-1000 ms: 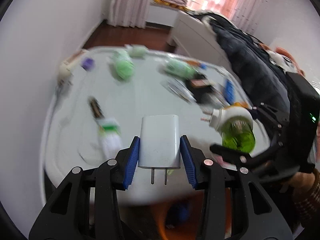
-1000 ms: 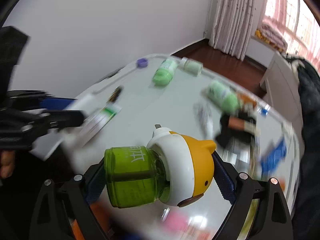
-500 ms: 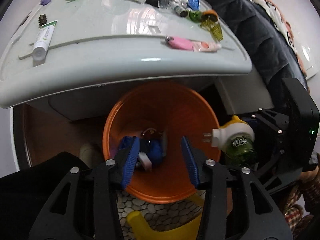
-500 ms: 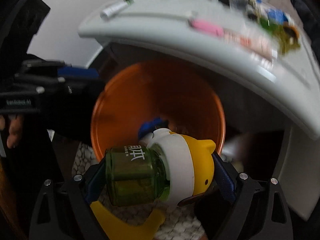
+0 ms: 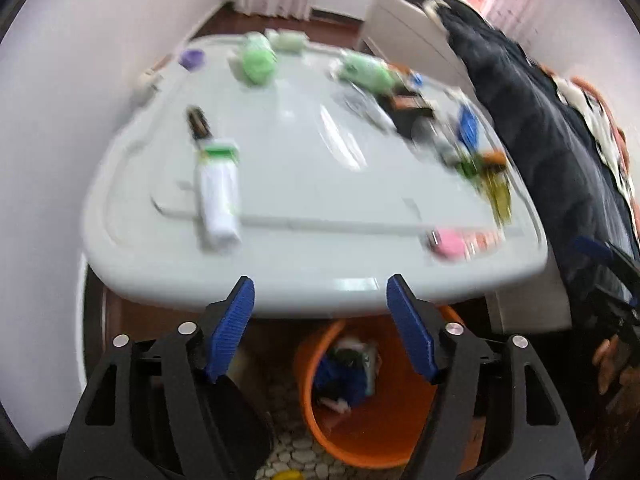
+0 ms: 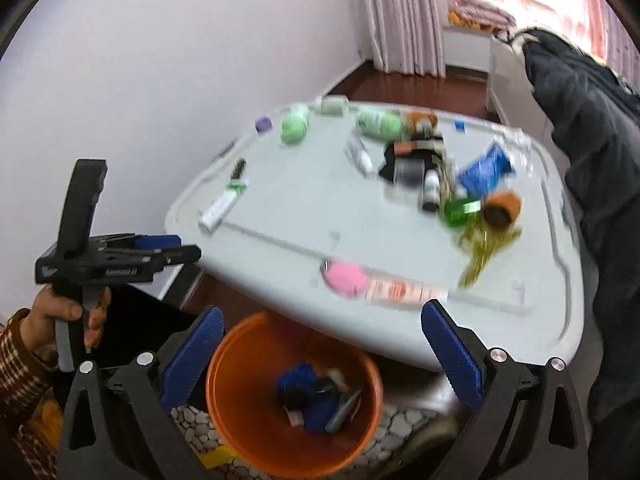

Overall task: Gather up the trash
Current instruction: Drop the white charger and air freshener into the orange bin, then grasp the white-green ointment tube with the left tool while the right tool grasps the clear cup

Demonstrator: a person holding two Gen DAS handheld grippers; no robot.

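Observation:
An orange bin [image 5: 372,432] stands on the floor under the table's near edge, with blue and dark trash inside; it also shows in the right wrist view [image 6: 280,432]. My left gripper [image 5: 322,328] is open and empty above the bin, at the table edge. My right gripper [image 6: 320,356] is open and empty over the bin. The left gripper also shows in the right wrist view [image 6: 160,250]. On the grey table [image 5: 320,200] lie a white tube [image 5: 218,196], green bottles [image 5: 256,64], a pink item [image 5: 450,244] and a blue packet [image 6: 486,168].
A dark coat [image 5: 552,152] hangs over the bed to the right of the table. A white wall [image 6: 140,80] runs along the table's left side. Pebble-pattern mat [image 6: 400,424] and a yellow object [image 6: 216,458] lie on the floor by the bin.
The left gripper dropped the white charger and the right gripper let go of the yellow-capped green bottle; both jaws are wide now. Both cameras have tilted back up from the bin toward the tabletop.

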